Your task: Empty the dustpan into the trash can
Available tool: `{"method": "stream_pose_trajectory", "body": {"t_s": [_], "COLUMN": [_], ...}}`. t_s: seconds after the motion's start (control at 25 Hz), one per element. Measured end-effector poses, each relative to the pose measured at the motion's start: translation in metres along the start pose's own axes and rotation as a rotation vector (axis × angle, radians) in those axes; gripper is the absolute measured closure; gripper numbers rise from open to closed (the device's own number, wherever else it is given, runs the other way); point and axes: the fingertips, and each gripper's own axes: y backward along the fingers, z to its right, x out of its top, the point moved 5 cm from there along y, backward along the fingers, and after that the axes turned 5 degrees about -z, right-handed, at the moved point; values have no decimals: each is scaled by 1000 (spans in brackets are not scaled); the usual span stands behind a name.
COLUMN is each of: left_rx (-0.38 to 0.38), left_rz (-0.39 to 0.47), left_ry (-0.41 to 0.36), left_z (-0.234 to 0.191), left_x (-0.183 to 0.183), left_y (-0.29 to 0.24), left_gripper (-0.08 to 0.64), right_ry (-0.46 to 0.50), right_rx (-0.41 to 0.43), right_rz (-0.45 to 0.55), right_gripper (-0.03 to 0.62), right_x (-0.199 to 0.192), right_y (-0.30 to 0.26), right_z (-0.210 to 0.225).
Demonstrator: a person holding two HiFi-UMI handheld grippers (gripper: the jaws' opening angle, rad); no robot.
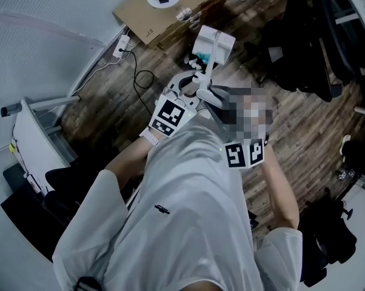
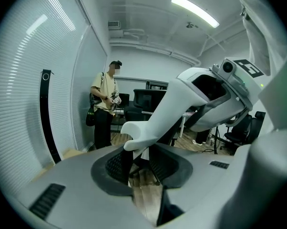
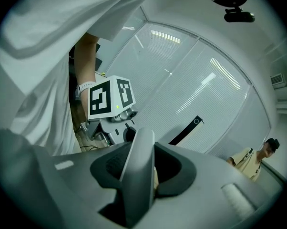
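Two tongs [image 2: 141, 163] [image 3: 139, 168], one dustpan [image 1: 213, 42]

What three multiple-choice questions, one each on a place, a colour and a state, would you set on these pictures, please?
1. Where is the cardboard box?
A. on the floor, ahead of the person
B. on a chair
C. on a shelf

2. What colour is the dustpan?
A. red
B. white
C. black

3. How does the right gripper stand?
A. wide open and empty
B. shut on a cup
C. shut on a handle

Answers:
1 A: in the head view the box lies flat on the wood boards beyond the dustpan.
2 B: it shows plainly white against the dark boards.
3 C: in the right gripper view the pale handle runs between the jaws, with a pad against each side of it.
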Motion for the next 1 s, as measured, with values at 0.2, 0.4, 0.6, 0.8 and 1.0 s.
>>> {"method": "stream_pose_trajectory", "body": {"t_s": [0.2, 0.4, 0.6, 0.8, 1.0], "left_rx": [-4, -7, -16, -38, -71], "left_rz": [11, 15, 21, 32, 31], "left_ry": [-24, -39, -52, -71, -83], "left_z": [-1, -1, 0, 4, 9], "left_x": [8, 15, 23, 37, 48], "left_y": [0, -4, -7, -10, -20], "left_gripper": [451, 451, 451, 451, 451], "right_ry": [10, 10, 12, 4, -15], "right_rx": [-17, -36, -49, -65, -82], "right_rz": [3, 0, -14, -31, -67], "right_gripper": [456, 455, 456, 454, 454], "right_x": [3, 0, 0, 1, -5], "right_y": [3, 5, 9, 18, 27], "right_z": [7, 14, 21, 31, 42]}}
